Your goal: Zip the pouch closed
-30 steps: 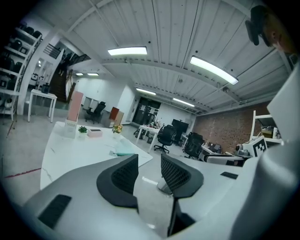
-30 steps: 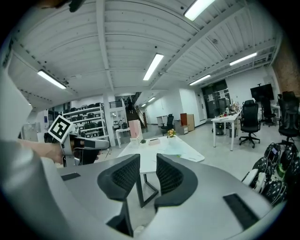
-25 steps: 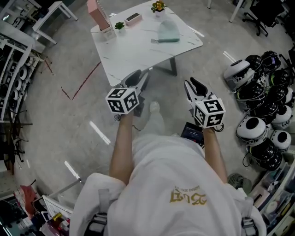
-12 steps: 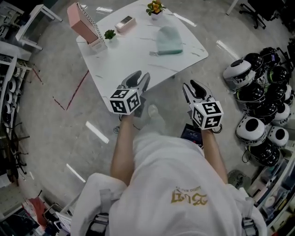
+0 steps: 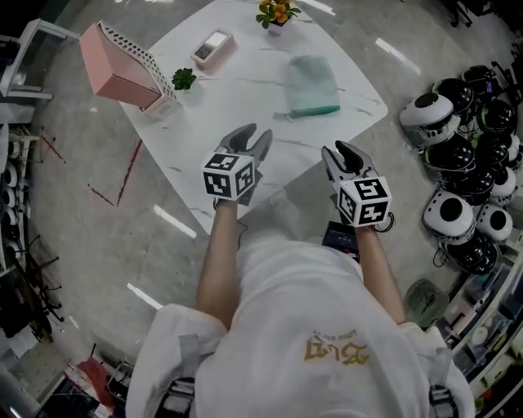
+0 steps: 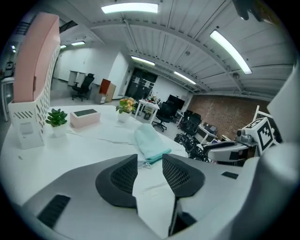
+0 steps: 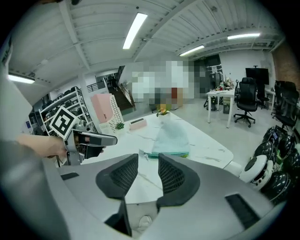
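Well, the white marble-veined worktop (image 5: 245,98) carries a tall pink perforated file holder (image 5: 118,69) at its far left corner. A small green potted plant (image 5: 183,79) stands just beside the holder. Further along are a flat pink box with a dark top (image 5: 212,46) and a pot of yellow and orange flowers (image 5: 276,12) at the far edge. The mint-green fabric pouch (image 5: 311,85) lies flat toward the right side, apart from the rest, with only bare worktop between it and the grippers. A heap of black and white helmets (image 5: 458,163) sits on the floor to the right (clear of the worktop). The left gripper (image 5: 255,135) and the right gripper (image 5: 337,149) hang side by side at the near edge, both pointing toward the pouch and well short of it. The jaws of each have just been opening and stand wide apart, holding and touching nothing.
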Demonstrator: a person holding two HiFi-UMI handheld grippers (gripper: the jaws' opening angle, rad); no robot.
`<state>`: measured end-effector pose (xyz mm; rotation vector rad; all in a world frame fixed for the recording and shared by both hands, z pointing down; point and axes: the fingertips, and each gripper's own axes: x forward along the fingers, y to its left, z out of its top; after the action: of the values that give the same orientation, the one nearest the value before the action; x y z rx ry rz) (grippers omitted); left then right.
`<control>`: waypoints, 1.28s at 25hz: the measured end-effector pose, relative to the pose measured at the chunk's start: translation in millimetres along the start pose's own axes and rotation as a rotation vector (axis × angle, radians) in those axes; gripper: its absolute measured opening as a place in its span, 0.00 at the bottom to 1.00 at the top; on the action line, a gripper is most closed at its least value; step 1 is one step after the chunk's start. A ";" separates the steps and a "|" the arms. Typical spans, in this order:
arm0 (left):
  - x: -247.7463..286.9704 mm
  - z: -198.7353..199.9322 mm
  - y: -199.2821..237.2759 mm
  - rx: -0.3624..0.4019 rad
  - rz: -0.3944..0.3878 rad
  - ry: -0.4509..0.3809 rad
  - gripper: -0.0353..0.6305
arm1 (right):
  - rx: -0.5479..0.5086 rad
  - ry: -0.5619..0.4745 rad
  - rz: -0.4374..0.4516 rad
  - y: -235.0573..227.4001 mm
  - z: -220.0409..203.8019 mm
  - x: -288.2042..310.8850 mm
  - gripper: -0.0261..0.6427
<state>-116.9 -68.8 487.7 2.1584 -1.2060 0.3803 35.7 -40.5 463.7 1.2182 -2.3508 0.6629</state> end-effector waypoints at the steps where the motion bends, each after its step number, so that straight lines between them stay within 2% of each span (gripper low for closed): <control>1: 6.7 -0.4 4.9 0.012 -0.009 0.016 0.31 | 0.005 0.012 -0.003 -0.9 -0.5 8.6 0.26; 9: 48.5 -6.5 30.2 0.089 -0.084 0.112 0.31 | 0.027 0.078 0.011 3.9 -0.7 63.2 0.26; 16: 71.0 -18.7 31.9 0.147 -0.147 0.213 0.33 | 0.041 0.140 0.061 6.2 -0.1 85.4 0.27; 23: 88.2 -29.6 27.3 0.229 -0.175 0.282 0.32 | 0.027 0.194 0.110 0.7 -5.1 106.7 0.25; 32: 105.4 -42.0 24.2 0.332 -0.200 0.349 0.32 | -0.006 0.274 0.162 6.6 -33.0 133.2 0.23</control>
<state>-78.1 -120.3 584.2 2.3354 -0.7665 0.8789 -36.5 -103.2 562.4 0.8770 -2.2320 0.8185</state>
